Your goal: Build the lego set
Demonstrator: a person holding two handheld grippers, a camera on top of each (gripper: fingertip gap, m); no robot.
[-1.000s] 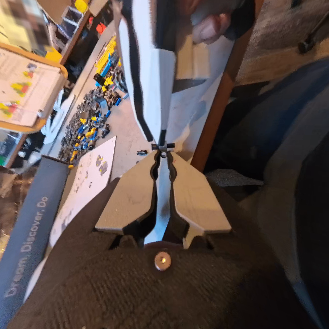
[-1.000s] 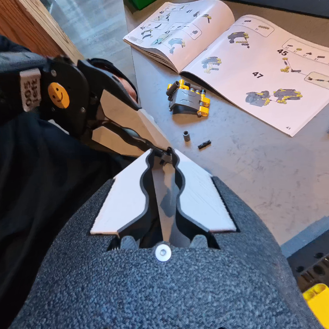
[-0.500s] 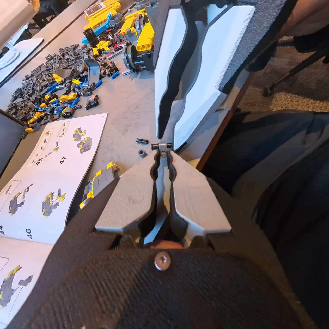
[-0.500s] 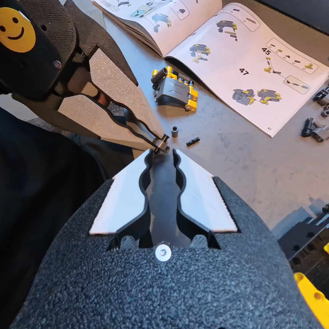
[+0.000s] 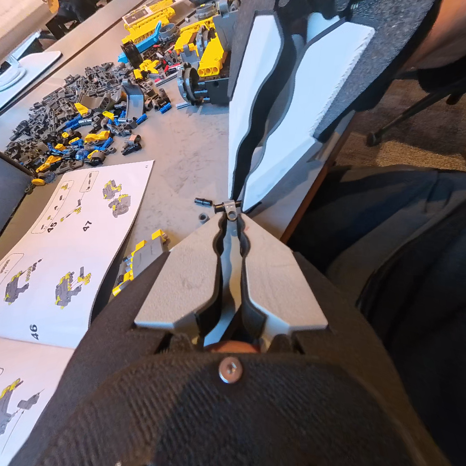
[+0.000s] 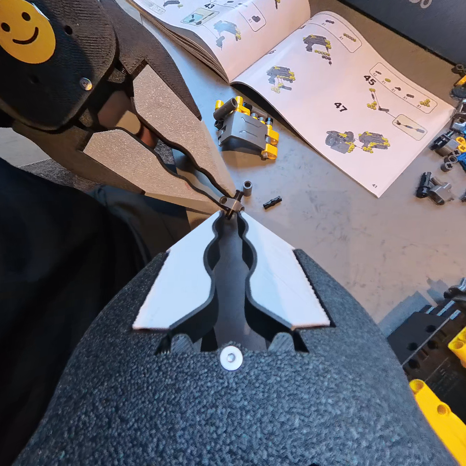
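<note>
Grey connector pinched in left tongs, black axle crosswise, right tongs closing on axle end.

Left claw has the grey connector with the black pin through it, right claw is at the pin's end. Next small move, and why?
Probably close the right claw gently on the black pin: its end sits between the tips with a gap seemingly left, while the left claw is shut on the grey connector.

Left tool grey-fingered, black ribbed shell, yellow smiley disc, right tool white-fingered, speckled shell
</note>
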